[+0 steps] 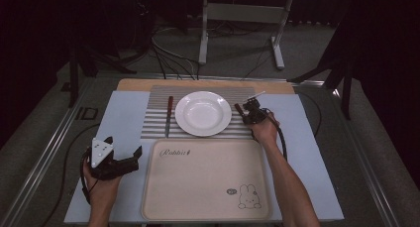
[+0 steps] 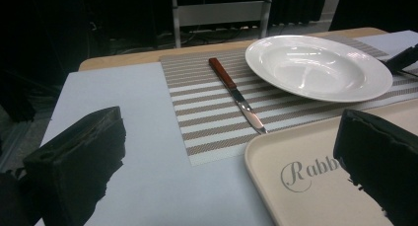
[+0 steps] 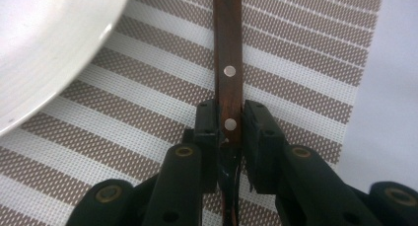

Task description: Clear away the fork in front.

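The right gripper (image 3: 229,125) has its jaws pressed against a wooden utensil handle (image 3: 227,53) with two rivets, on the striped mat (image 3: 148,117) beside the white plate (image 3: 44,43). The high view shows the left gripper (image 1: 124,152) spread wide and empty over the table by the beige tray (image 1: 205,180). Its own view shows a knife (image 2: 235,94) left of the plate.

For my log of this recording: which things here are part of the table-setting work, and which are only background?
In the job:
- wooden-handled utensil, right gripper closed around it
- white plate
- knife
- striped placemat
- beige tray
- left gripper, open

Lying about:
- floor cables
- metal stand
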A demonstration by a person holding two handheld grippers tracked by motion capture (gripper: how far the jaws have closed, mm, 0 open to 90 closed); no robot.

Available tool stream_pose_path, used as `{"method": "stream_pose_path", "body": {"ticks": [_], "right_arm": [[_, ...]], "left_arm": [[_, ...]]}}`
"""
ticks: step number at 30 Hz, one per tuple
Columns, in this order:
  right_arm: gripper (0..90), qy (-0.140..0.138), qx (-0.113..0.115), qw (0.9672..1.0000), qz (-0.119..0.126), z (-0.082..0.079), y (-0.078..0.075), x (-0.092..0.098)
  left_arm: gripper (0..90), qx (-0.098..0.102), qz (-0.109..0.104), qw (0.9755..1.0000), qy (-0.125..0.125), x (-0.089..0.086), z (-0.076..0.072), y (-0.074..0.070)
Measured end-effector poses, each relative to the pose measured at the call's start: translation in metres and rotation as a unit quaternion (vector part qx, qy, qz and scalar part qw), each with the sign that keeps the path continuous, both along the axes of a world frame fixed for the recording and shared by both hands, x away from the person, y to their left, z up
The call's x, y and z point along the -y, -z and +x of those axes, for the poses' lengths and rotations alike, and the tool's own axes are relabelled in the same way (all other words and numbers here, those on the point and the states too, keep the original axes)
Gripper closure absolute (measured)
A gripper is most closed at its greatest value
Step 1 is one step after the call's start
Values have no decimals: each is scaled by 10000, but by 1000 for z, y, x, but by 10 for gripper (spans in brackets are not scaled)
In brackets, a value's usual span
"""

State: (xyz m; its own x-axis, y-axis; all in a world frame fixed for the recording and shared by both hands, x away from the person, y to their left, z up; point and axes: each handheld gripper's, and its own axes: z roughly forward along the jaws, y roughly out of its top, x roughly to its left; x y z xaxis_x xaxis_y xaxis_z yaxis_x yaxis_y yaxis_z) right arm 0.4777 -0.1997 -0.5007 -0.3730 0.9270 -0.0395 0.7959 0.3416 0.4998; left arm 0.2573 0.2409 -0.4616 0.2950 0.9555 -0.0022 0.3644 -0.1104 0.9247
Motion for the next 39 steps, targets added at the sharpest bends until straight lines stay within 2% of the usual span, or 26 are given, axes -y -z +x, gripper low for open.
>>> {"method": "stream_pose_path", "body": {"ticks": [3, 5, 9, 13, 17, 18, 21, 25, 26, 27, 28, 33, 36, 39], "right_arm": [[785, 10, 317, 9993, 187, -7, -4, 6], [784, 1, 582, 9977, 338, -13, -10, 9], [784, 28, 978, 9902, 998, -25, -26, 15], [784, -139, 1300, 9837, 1233, -40, -36, 14], [783, -288, 1469, 9794, 1357, -52, -39, 11], [783, -288, 1469, 9794, 1357, -52, -39, 11], [783, -419, 1624, 9733, 1566, -70, -42, 7], [783, -536, 1721, 9695, 1659, -83, -42, 3], [783, -536, 1721, 9695, 1659, -83, -42, 3], [783, -587, 1772, 9673, 1716, -90, -42, 0], [783, -587, 1772, 9673, 1716, -90, -42, 0], [783, -753, 1906, 9619, 1809, -107, -43, -6], [782, -791, 1930, 9603, 1854, -112, -43, -8], [783, -881, 1978, 9588, 1840, -119, -44, -11]], "left_arm": [[0, -3, 19, 10000, 3, 1, 0, 0], [0, -4, 25, 10000, 4, 2, 0, 0], [0, -12, 42, 10000, 12, 2, 1, 0], [0, -15, 54, 10000, 9, 3, 0, 0], [0, -24, 63, 10000, 17, 4, 0, 0], [0, -30, 67, 10000, 22, 4, 1, 0], [0, -52, 76, 9999, 61, 7, 1, 0], [0, -63, 48, 9999, 116, 14, 1, -2], [0, -61, 55, 9999, 125, 16, 1, -3], [0, -78, 71, 9998, 140, 19, 2, -4], [0, -93, 57, 9998, 171, 22, 2, -6], [0, -152, 52, 9990, 425, 41, 10, -14], [0, -165, 45, 9982, 572, 56, 18, -20], [0, -140, -96, 9974, 694, 72, 29, -28]]}}
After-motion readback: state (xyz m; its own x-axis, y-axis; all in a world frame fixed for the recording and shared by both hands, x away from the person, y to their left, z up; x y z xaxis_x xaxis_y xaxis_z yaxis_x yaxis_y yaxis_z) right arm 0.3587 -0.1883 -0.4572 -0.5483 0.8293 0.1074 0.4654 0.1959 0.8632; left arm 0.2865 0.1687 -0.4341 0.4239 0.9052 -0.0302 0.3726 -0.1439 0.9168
